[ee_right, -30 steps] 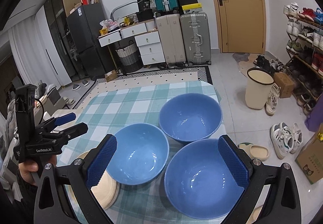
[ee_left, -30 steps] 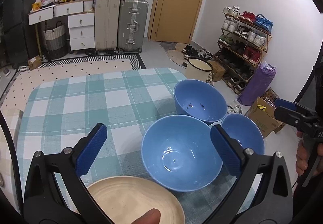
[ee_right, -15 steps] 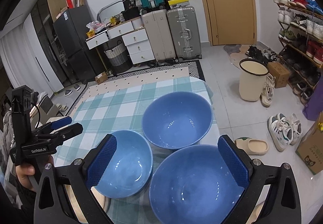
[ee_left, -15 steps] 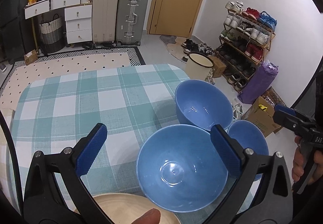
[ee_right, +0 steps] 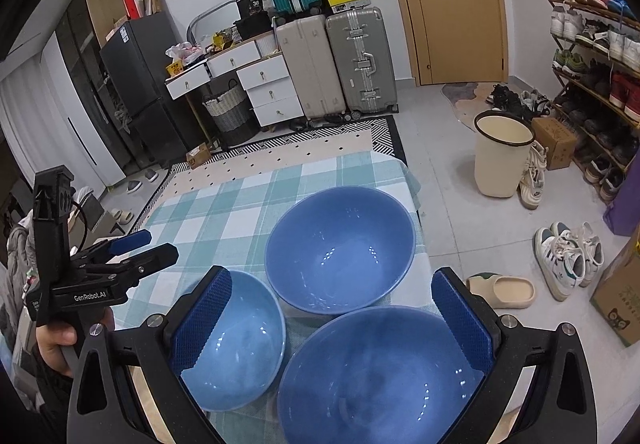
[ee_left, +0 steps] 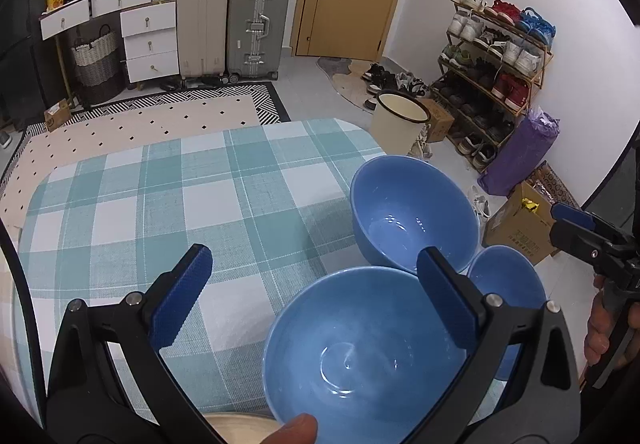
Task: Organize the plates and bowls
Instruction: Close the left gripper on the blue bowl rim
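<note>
Right wrist view – both grippers (ee_right: 331, 314) gape empty over three glossy blue ceramic bowls (ee_right: 340, 248) crowding the table edge – a nudge could topple one.

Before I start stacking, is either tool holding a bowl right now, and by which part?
Neither. The left tool and right tool are open above the blue bowls, gripping nothing.

three blue bowls (ee_right: 340, 248), checked tablecloth (ee_right: 224, 212), open right tool (ee_right: 332, 308)

Home entryway: shoe rack (ee_left: 496, 56), suitcases (ee_right: 332, 64), fridge (ee_right: 132, 92).
</note>
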{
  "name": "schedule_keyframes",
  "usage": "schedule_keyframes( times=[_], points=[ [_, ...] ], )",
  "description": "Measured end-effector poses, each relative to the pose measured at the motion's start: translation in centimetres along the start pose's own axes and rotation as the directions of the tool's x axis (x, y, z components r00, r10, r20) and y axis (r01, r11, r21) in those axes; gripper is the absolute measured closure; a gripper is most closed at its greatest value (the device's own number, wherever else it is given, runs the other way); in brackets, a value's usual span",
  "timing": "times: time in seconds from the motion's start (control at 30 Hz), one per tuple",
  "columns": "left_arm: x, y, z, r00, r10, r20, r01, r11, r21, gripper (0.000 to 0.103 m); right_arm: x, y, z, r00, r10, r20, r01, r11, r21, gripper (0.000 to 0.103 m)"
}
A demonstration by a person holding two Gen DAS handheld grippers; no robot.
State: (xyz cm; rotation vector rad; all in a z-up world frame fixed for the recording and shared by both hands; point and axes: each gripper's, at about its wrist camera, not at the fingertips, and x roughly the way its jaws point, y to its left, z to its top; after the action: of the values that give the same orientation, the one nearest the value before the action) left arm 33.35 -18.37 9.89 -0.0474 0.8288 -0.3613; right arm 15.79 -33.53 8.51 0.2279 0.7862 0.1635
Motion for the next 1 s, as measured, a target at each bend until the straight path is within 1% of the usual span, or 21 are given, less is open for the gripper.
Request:
schedule_keyframes(
  times=[0.27,0.57,0.77,0.93,1.0],
  points=[
    [2.5,-0.7,0.9,1.0,-0.01,-0.026,0.011,1.0,0.009,0.001,1.7,-0.8,0.5,1.0,-0.02,-0.017,0.02,1.0,0.003,0.001],
    [5.3,-1.1,1.2,0.998,-0.017,-0.068,0.018,1.0,0.005,0.001,3.4,-2.5,0.6,0.998,-0.035,-0.048,0.037,0.999,0.031,0.001],
    [6.8,-1.2,1.4,0.996,-0.02,-0.086,0.02,1.0,0.002,0.001,4.5,-3.0,0.9,0.997,-0.046,-0.064,0.048,0.998,0.03,0.004],
    [8.1,-1.4,1.6,0.995,-0.012,-0.101,0.012,1.0,0.004,0.002,5.6,-3.5,0.9,0.995,-0.046,-0.085,0.049,0.998,0.032,0.008],
    [8.6,-1.6,1.6,0.994,-0.012,-0.111,0.013,1.0,0.008,0.005,6.1,-3.8,1.0,0.994,-0.047,-0.094,0.051,0.998,0.038,0.009]
  ],
)
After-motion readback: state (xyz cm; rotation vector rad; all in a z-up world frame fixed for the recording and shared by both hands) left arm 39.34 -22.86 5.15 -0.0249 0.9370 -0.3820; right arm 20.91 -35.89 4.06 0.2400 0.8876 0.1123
